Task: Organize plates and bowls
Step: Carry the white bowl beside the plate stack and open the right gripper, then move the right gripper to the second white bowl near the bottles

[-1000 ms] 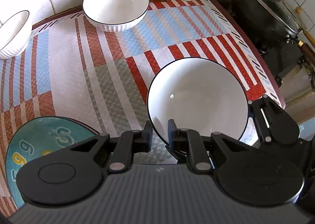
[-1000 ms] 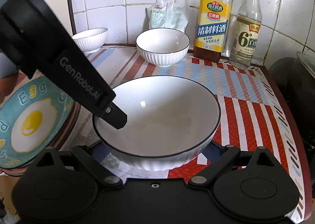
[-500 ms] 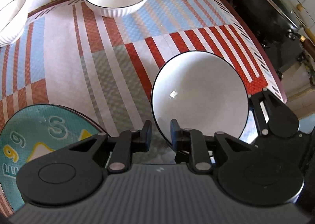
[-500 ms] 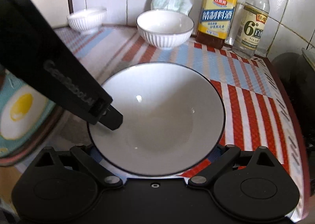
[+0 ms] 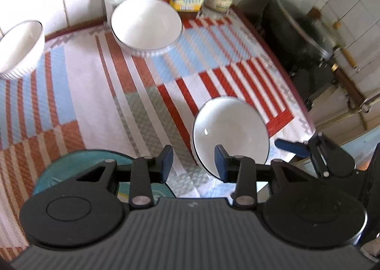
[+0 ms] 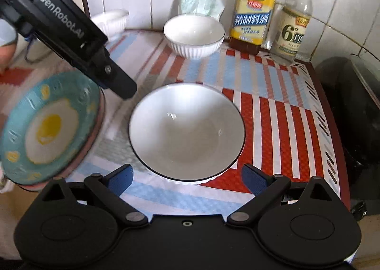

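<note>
— From the left claw's camera, where's the big white black-rimmed ceramic bowl point(image 5: 230, 135)?

— On the striped woven mat point(image 5: 95, 94), ahead and right of the left gripper point(image 5: 192, 160), whose jaws are spread, pinching nothing; its right finger overlaps the near rim.

— And the right claw's camera?

— The right gripper point(image 6: 187, 178) is spread wide and empty, with the bowl point(image 6: 187, 130) dead ahead, centred between its fingers. I'd say it's better placed. Glossy, round, ribbed outside. A teal egg-print plate point(image 6: 47, 125) sits just left; a smaller ribbed white bowl point(image 6: 194, 34) is well behind.
</note>
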A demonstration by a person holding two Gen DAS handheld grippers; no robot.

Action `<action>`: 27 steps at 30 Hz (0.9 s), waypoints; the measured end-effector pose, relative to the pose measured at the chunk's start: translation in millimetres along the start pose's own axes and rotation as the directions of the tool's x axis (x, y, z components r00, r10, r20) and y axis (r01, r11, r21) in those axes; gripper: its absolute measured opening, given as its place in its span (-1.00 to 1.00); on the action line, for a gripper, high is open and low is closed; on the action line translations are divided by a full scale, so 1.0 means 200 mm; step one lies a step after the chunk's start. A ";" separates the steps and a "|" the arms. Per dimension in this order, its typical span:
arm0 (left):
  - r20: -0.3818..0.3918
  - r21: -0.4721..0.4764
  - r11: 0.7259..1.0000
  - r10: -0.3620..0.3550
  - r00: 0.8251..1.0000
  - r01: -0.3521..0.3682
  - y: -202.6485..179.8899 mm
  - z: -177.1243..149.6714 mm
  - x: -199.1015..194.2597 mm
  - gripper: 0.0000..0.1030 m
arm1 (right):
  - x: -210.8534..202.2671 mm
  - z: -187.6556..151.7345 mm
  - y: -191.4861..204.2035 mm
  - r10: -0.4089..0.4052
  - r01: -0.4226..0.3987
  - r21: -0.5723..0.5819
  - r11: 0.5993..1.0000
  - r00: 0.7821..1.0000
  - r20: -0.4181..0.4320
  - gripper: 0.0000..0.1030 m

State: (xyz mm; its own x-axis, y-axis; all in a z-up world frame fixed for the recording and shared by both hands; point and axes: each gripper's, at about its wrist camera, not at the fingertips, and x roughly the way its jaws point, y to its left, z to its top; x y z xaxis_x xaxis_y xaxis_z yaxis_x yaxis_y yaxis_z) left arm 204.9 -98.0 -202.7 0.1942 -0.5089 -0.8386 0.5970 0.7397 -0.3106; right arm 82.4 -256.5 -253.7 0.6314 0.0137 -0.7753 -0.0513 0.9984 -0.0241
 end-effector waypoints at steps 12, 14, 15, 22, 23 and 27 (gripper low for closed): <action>0.144 0.023 0.999 0.036 0.989 -0.040 0.17 0.16 -0.22 -0.21 | -0.16 0.34 -0.10 0.082 -0.101 0.115 0.988 0.983 0.162 0.93; 0.159 0.019 0.999 0.035 0.987 -0.038 0.19 0.20 -0.22 -0.21 | -0.13 0.41 -0.11 0.087 -0.109 0.128 0.986 0.982 0.166 0.93; 0.166 0.012 0.999 0.028 0.986 -0.030 0.20 0.22 -0.21 -0.20 | -0.11 0.44 -0.11 0.085 -0.106 0.130 0.986 0.983 0.161 0.93; 0.188 -0.053 0.998 0.049 0.981 -0.040 0.32 0.38 -0.13 -0.21 | 0.08 0.66 -0.21 0.014 -0.038 0.214 0.976 0.994 0.111 0.93; 0.186 -0.070 0.997 0.051 0.981 -0.039 0.34 0.41 -0.11 -0.21 | 0.10 0.68 -0.23 -0.013 -0.014 0.243 0.970 0.994 0.108 0.93; 0.213 -0.104 0.994 0.056 0.976 -0.034 0.40 0.50 -0.05 -0.21 | 0.21 0.79 -0.31 0.015 -0.049 0.335 0.941 0.995 0.104 0.92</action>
State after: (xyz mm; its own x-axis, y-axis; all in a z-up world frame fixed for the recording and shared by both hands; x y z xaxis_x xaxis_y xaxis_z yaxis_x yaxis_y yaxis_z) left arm 329.9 -77.6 -174.6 0.3881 -0.5490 -0.7403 0.5062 0.7982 -0.3266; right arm 233.0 -309.1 -184.8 0.7073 0.0340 -0.7060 0.1801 0.9572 0.2265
